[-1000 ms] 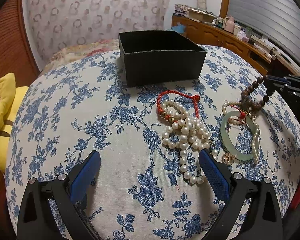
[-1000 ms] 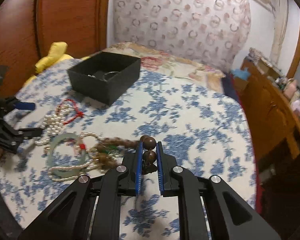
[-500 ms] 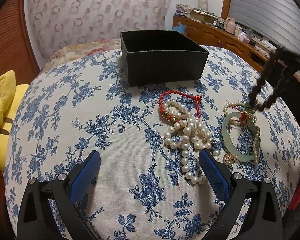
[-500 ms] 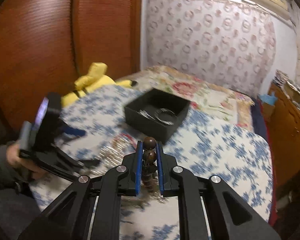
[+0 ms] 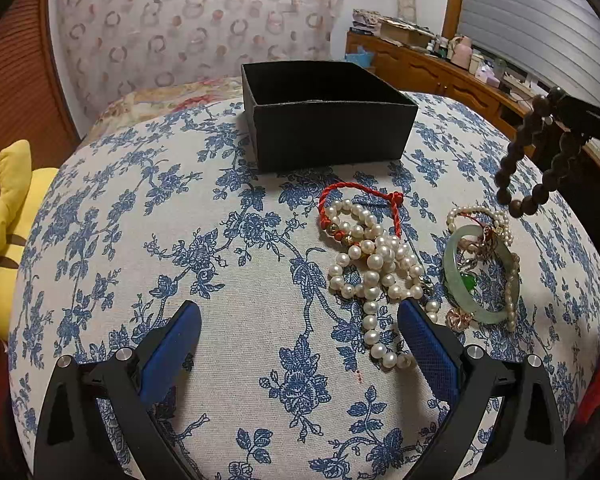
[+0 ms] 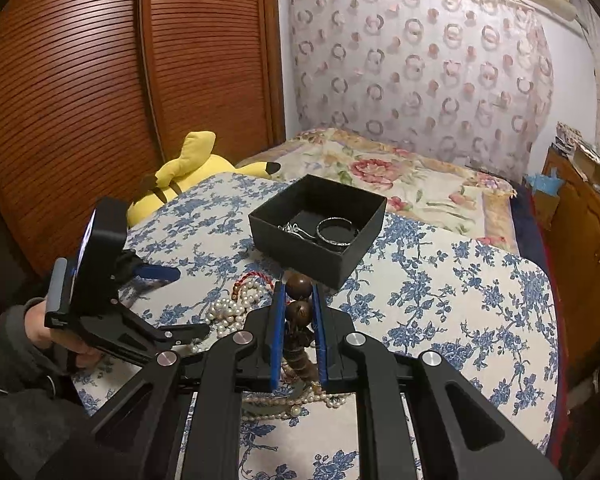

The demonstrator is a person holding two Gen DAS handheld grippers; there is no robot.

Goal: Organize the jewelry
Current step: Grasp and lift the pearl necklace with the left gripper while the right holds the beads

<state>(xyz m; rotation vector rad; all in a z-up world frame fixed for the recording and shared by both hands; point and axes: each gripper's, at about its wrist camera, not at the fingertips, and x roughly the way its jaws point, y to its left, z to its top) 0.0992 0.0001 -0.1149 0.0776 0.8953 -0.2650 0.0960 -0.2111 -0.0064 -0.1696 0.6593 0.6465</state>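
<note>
My right gripper is shut on a dark wooden bead bracelet, which hangs in the air right of the pile. A black open box stands at the back of the table; in the right wrist view it holds a silver bangle and a chain. A pearl necklace, a red cord bracelet and a jade bangle with small pearl strands lie in front of the box. My left gripper is open and empty, low over the cloth beside the pearls.
The table wears a blue floral cloth. A yellow plush toy lies at its left edge. A bed is behind, a wooden cabinet at the right, a slatted wooden door at the left.
My right gripper has lifted the wooden bead bracelet off the pile and raised it up above the table, toward the box. My left gripper has stayed put.
</note>
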